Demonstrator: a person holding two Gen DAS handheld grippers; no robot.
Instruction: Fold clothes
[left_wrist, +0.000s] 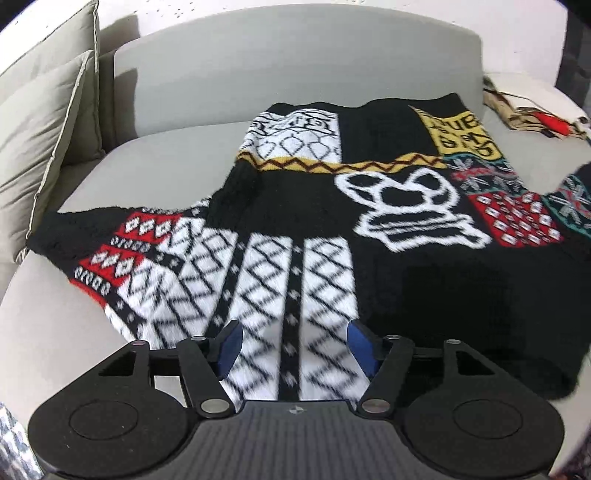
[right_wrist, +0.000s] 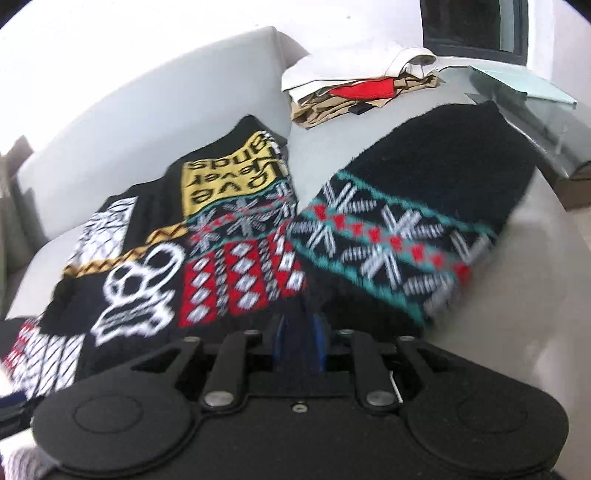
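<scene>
A black patchwork knit sweater with white lattice, red diamond, yellow text and white skull patches lies spread on a grey sofa seat. My left gripper is open, its blue pads over the white lattice part near the sweater's front edge. In the right wrist view the sweater shows with one sleeve stretched to the right. My right gripper is shut on the sweater's black fabric near the base of that sleeve.
Grey cushions stand at the sofa's left end. A pile of folded clothes in white, tan and red lies at the back right of the seat. A glass table stands beyond the sofa's right edge.
</scene>
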